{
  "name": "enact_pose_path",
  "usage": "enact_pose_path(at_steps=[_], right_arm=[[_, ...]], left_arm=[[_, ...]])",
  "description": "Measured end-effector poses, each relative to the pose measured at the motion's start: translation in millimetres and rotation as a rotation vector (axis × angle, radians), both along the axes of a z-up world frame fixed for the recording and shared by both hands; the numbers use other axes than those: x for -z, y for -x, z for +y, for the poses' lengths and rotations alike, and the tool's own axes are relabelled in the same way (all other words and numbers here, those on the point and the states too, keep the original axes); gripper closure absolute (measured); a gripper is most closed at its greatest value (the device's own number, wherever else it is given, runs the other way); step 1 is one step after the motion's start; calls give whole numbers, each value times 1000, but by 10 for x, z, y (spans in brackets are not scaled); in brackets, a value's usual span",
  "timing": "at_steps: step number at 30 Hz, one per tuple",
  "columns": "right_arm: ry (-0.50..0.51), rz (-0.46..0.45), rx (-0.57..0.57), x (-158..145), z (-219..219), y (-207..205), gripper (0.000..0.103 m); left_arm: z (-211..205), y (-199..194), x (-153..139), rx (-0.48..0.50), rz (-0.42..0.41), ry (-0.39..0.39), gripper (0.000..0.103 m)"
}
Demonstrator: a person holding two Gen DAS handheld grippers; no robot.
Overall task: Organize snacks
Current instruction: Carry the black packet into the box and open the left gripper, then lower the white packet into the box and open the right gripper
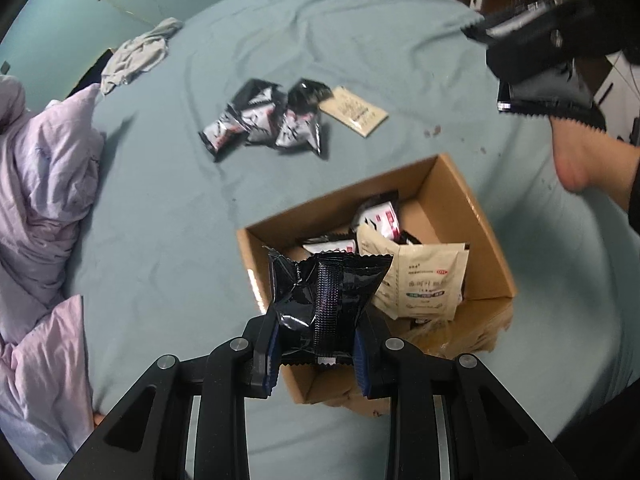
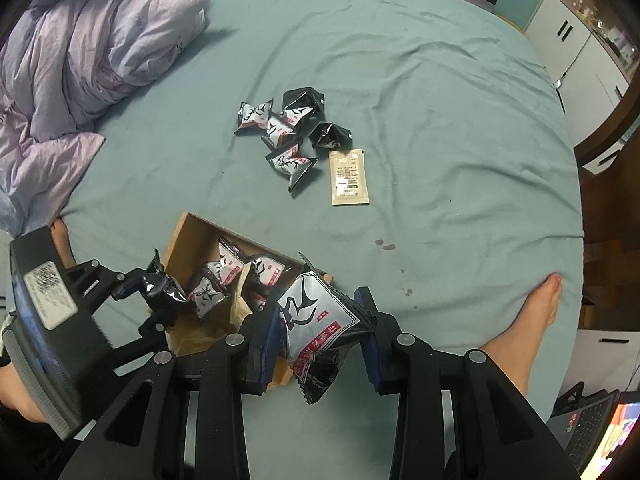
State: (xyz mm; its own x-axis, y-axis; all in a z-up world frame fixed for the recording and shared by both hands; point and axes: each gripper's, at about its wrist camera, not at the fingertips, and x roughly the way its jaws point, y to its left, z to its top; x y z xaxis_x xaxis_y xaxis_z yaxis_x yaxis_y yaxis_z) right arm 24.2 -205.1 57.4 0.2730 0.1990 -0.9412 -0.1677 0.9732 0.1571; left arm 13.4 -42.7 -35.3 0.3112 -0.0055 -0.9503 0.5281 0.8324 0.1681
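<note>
Cardboard box [image 1: 472,216] on teal bedsheet [image 1: 168,208], already part-filled with black and beige packets. Left gripper [image 1: 316,356] clenched on glossy black snack packet [image 1: 324,300], poised above near corner of box. Right gripper [image 2: 320,344] clamped on black-and-white snack packet [image 2: 316,312], hanging just beside box's near edge. Likely trouble: slippery film sliding free over low wall, landing outside box; both grippers crowding same opening and colliding. Loose pile of packets [image 2: 286,136] and beige sachet [image 2: 349,178] beyond box, untouched. Box floor mostly hidden; packet print unreadable.
</note>
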Motion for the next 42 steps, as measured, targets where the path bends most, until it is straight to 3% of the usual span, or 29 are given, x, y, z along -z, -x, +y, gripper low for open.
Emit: enact_pose_path(at_steps=[7, 13, 14, 16, 18, 22, 30, 42], right_arm=[[2, 22, -22, 109, 49, -52, 70], [4, 32, -23, 166, 41, -88, 70], [4, 33, -22, 167, 42, -90, 70], [2, 31, -20, 161, 39, -95, 70], [-2, 26, -16, 147, 30, -97, 70], [-12, 20, 1, 125, 4, -71, 70], [-19, 44, -55, 198, 142, -39, 70], [67, 164, -269, 746, 758, 1, 69]], left_arm=[[-1, -21, 305, -10, 77, -29, 74], [-50, -22, 291, 9, 79, -14, 71], [-50, -28, 277, 9, 84, -5, 69], [-53, -42, 237, 10, 83, -3, 51], [-40, -60, 148, 6, 66, 4, 41], [60, -137, -58, -30, 53, 52, 33], [425, -287, -447, -111, -33, 90, 31], [805, -465, -428, -220, -44, 52, 31]])
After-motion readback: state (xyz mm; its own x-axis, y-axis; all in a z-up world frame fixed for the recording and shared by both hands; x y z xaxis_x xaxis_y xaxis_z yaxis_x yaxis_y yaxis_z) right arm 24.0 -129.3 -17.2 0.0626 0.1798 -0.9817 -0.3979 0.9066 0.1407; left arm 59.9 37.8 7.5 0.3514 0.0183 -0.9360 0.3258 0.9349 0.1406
